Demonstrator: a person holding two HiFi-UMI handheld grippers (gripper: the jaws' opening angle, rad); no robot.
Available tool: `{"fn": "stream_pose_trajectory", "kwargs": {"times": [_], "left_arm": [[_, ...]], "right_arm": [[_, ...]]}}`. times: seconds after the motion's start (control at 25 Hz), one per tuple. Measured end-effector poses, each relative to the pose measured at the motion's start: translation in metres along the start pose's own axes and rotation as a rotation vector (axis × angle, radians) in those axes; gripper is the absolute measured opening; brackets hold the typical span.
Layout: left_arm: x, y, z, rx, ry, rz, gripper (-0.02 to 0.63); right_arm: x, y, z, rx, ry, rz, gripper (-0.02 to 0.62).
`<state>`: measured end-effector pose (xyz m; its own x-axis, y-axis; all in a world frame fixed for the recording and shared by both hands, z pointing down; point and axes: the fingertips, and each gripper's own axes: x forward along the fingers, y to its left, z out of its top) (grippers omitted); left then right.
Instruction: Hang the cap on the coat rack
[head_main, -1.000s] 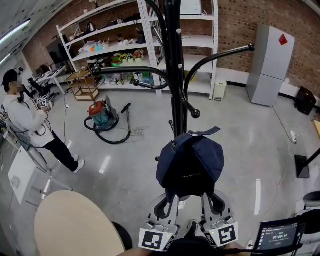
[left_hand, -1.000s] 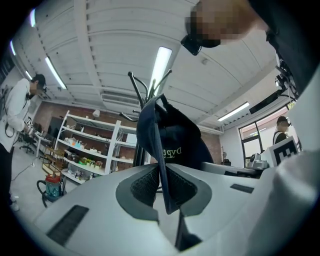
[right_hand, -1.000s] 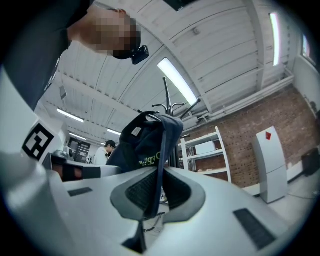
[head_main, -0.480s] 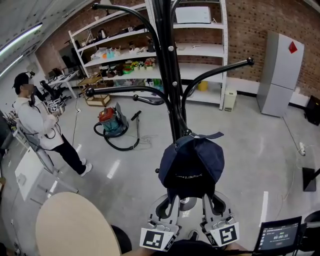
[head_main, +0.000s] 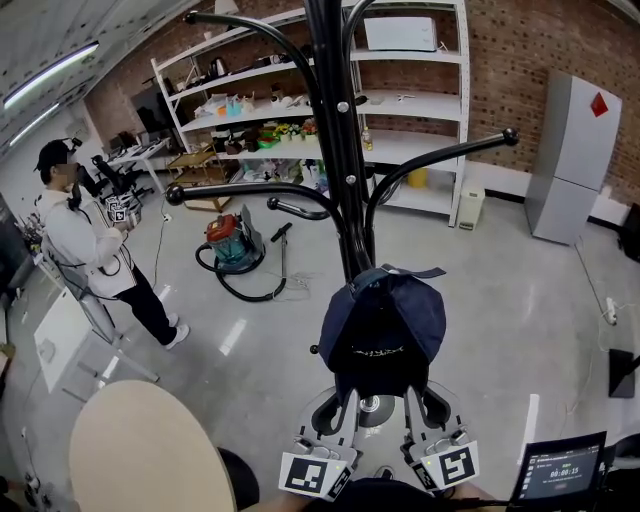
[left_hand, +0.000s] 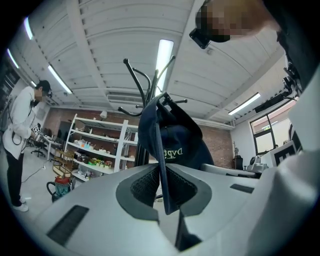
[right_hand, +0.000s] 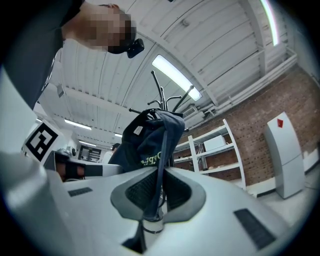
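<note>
A navy cap (head_main: 385, 325) hangs in the air just in front of the black coat rack's pole (head_main: 338, 150), held from below by both grippers. My left gripper (head_main: 343, 398) is shut on the cap's left edge, and my right gripper (head_main: 413, 398) is shut on its right edge. In the left gripper view the cap's fabric (left_hand: 170, 145) runs down between the pads of the left gripper (left_hand: 162, 187), with the rack's hooks (left_hand: 145, 85) behind it. In the right gripper view the right gripper (right_hand: 159, 192) pinches the cap (right_hand: 150, 140). A curved hook arm (head_main: 440, 155) reaches out above the cap to the right.
A person (head_main: 95, 240) stands at the left. A vacuum cleaner (head_main: 232, 245) with its hose lies on the floor behind the rack. White shelves (head_main: 300, 90) and a grey cabinet (head_main: 575, 160) line the brick wall. A round beige table (head_main: 140, 450) and a tablet screen (head_main: 565, 468) sit close by.
The head view has tilted up a little, so the rack, shelves and person sit lower in frame. Both grippers keep hold of the cap, close to the pole.
</note>
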<state>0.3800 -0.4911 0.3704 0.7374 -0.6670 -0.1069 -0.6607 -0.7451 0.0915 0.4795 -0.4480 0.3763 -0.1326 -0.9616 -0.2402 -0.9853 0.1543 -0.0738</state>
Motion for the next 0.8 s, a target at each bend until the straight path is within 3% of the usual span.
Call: {"fn": "stream_pose_trajectory", "kwargs": {"times": [0.36,0.8], "left_arm": [[0.017,0.033,-0.028,-0.046,0.091,-0.018,0.037],[0.044,0.032,-0.037,-0.072,0.131,-0.083,0.036]], "right_arm": [[0.026,0.000,-0.034,0.033,0.087,-0.038,0.028],[0.035,-0.023,-0.044,0.087,0.116,-0.127,0.028]]}}
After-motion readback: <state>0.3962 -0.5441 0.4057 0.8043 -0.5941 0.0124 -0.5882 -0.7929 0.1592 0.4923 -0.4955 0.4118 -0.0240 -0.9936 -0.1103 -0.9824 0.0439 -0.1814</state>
